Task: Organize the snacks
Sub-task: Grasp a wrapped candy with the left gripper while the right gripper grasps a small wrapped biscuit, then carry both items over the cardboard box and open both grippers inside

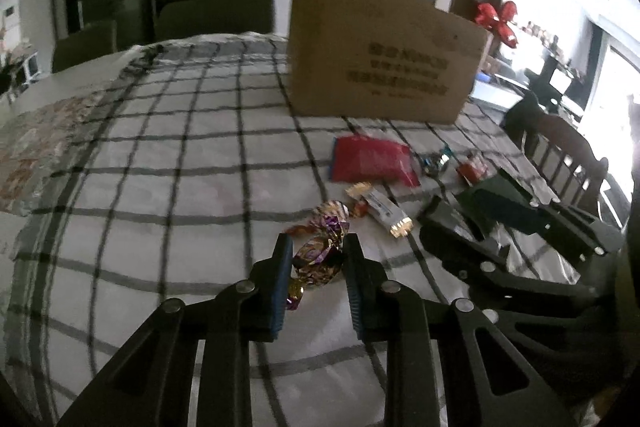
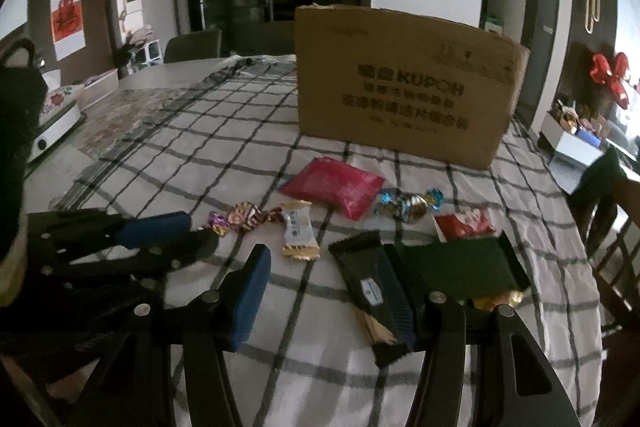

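My left gripper (image 1: 318, 247) is shut on a purple and gold foil candy (image 1: 316, 261), its blue pads pressed on either side of it just above the checked cloth. A second foil candy (image 1: 330, 215) lies just beyond. In the right wrist view my right gripper (image 2: 324, 259) stands open low over the cloth. A dark bar wrapper (image 2: 366, 279) lies between its fingers, against the right one and apart from the left blue pad (image 2: 250, 287). A dark green packet (image 2: 460, 267) lies right of that finger.
A tall cardboard box (image 2: 400, 83) stands at the back of the table (image 1: 180, 167). Before it lie a red packet (image 2: 332, 187), a blue foil candy (image 2: 408, 205), a small red packet (image 2: 464, 223) and a white bar (image 2: 298, 231). Chairs stand at the right edge.
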`<act>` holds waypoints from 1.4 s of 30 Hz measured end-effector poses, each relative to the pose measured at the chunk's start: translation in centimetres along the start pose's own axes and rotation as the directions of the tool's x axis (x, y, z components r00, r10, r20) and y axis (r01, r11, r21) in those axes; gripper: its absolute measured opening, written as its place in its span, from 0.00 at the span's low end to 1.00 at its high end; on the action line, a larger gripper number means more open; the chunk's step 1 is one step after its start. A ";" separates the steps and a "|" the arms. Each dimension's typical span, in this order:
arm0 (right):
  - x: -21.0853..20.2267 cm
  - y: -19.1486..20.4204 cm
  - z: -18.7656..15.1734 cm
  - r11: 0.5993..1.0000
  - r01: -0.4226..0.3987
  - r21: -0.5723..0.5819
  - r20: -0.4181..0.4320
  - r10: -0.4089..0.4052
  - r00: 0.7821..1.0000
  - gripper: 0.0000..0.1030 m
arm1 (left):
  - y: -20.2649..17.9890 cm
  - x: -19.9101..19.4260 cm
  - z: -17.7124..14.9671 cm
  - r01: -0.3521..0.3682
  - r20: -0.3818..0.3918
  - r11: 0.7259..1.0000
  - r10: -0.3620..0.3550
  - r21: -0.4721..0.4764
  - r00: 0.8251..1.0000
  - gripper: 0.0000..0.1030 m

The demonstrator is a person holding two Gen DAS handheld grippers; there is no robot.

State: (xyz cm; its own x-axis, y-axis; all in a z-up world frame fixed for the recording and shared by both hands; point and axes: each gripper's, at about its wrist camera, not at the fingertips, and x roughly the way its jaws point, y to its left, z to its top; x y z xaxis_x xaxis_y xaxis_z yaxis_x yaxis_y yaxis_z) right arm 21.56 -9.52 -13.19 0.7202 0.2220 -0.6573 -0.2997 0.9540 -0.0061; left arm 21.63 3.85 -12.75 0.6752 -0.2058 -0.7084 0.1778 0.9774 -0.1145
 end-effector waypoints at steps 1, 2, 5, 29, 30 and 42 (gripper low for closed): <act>0.3 0.1 0.2 1.000 -0.007 -0.001 0.001 0.007 1.000 0.55 | 0.1 -0.2 0.1 -0.007 0.008 1.000 0.007 -0.005 1.000 0.25; 0.5 0.1 0.3 1.000 -0.010 -0.004 0.002 0.010 1.000 0.54 | 0.1 -0.2 0.2 -0.013 0.010 1.000 0.013 -0.008 1.000 0.25; 1.3 0.5 0.9 0.999 -0.009 -0.033 0.004 0.009 1.000 0.52 | 0.4 0.0 0.3 -0.012 0.002 1.000 0.012 -0.022 1.000 0.25; 5.7 0.8 2.0 0.995 -0.098 -0.032 -0.109 0.094 0.990 0.19 | 0.8 0.9 0.5 -0.023 -0.019 0.997 0.022 -0.068 1.000 0.25; 5.5 0.7 2.0 0.995 -0.097 -0.030 -0.106 0.094 0.990 0.19 | 0.7 0.7 0.6 -0.024 -0.017 0.997 0.023 -0.067 1.000 0.25; -0.1 -0.8 2.4 0.997 -0.071 0.006 -0.006 0.071 0.997 0.18 | -1.2 -2.1 2.0 -0.016 0.042 0.999 0.018 -0.049 0.999 0.25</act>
State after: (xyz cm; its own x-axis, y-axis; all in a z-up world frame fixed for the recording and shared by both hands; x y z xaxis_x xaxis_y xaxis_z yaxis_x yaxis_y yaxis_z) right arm 23.24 -9.77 -11.29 0.6938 0.2877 -0.6602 -0.3462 0.9371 0.0447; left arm 21.44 3.01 -9.74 0.7074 -0.1903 -0.6807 0.1317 0.9817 -0.1376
